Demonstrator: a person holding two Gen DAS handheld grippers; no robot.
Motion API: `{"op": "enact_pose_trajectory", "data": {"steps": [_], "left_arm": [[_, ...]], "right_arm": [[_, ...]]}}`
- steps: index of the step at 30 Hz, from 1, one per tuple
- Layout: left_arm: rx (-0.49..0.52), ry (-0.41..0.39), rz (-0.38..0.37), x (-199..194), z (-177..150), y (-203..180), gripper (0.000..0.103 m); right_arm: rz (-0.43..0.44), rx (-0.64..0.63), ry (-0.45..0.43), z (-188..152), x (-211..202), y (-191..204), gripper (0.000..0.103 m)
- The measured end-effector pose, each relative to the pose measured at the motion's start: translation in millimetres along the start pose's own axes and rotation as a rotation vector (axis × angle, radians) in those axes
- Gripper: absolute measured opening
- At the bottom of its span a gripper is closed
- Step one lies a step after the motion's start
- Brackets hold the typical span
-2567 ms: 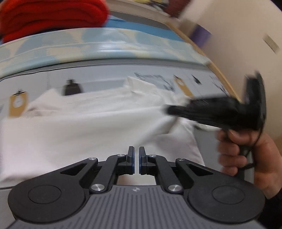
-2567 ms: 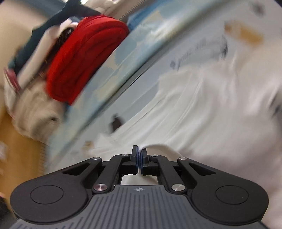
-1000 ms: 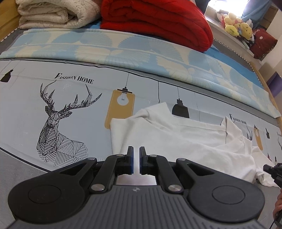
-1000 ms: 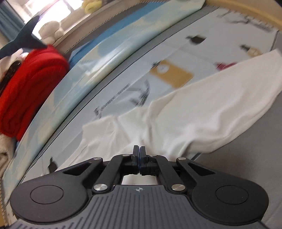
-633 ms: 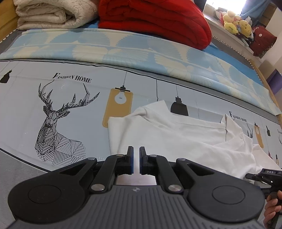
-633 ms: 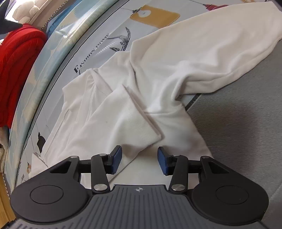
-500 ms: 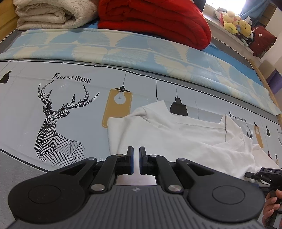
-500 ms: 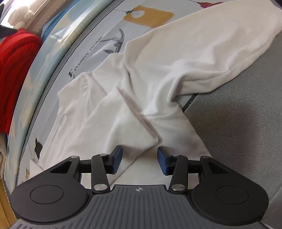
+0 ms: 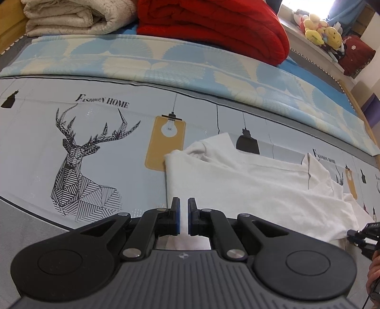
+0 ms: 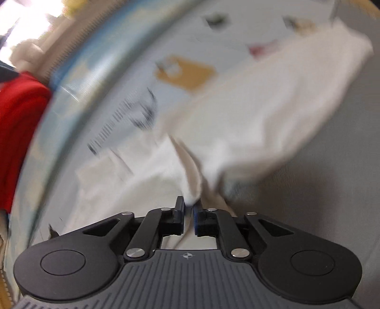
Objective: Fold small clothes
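Observation:
A white long-sleeved garment (image 9: 249, 180) lies spread on the printed bedsheet (image 9: 95, 133). My left gripper (image 9: 183, 209) sits at its near left corner with the jaws nearly closed on the cloth's edge. In the blurred right wrist view my right gripper (image 10: 188, 209) is shut on a pinched fold of the white garment (image 10: 249, 114), with a sleeve stretching to the upper right. The right gripper also shows at the right edge of the left wrist view (image 9: 363, 235), at the garment's right end.
A folded red blanket (image 9: 213, 26) and a folded cream quilt (image 9: 71, 16) lie at the back of the bed. Stuffed toys (image 9: 318, 31) sit on a ledge at the back right. Grey mattress (image 10: 320, 195) shows along the near side.
My right gripper was open over a fold of the garment and has closed on it; its view is now blurred from motion. My left gripper has stayed put.

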State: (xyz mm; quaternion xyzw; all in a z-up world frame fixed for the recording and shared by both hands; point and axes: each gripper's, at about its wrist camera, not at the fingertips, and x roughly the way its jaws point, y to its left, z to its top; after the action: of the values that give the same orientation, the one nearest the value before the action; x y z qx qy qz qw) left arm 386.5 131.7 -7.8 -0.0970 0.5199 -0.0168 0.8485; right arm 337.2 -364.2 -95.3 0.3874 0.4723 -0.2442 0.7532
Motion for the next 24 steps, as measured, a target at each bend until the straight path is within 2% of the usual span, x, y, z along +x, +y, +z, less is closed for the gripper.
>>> {"op": "enact_pose_trajectory", "data": {"steps": [3,4,6,9,11,12,13,15,19,24], "left_arm": [[0.0,0.009,0.0,4,-1,-1,0.005],[-0.002,0.011,0.002,6,-2,0,0.005],[-0.007,0.016,0.005,10,-2,1,0.005],[-0.027,0.021,0.005,17,-2,6,0.005],[-0.051,0.014,-0.004,22,-1,10,0.009],[-0.065,0.008,-0.011,24,0,12,0.014],[-0.082,0.004,-0.014,27,2,14,0.024],[-0.118,-0.009,-0.009,34,5,19,0.034],[-0.181,-0.023,-0.006,53,12,26,0.041],[-0.238,-0.048,-0.032,80,12,29,0.041]], "right_arm": [[0.008,-0.062,-0.05,-5,-6,13,0.012],[0.018,-0.07,-0.065,-5,-9,16,0.019],[0.018,-0.08,-0.093,-4,-13,21,0.027],[0.021,-0.074,-0.103,-4,-16,21,0.028],[0.026,-0.068,-0.107,-2,-18,21,0.029],[0.03,-0.068,-0.11,-1,-20,22,0.029],[0.035,-0.069,-0.113,0,-21,22,0.029],[0.043,-0.073,-0.121,3,-24,22,0.029],[0.063,-0.069,-0.116,4,-27,22,0.03],[0.076,-0.074,-0.118,6,-27,22,0.03]]}}
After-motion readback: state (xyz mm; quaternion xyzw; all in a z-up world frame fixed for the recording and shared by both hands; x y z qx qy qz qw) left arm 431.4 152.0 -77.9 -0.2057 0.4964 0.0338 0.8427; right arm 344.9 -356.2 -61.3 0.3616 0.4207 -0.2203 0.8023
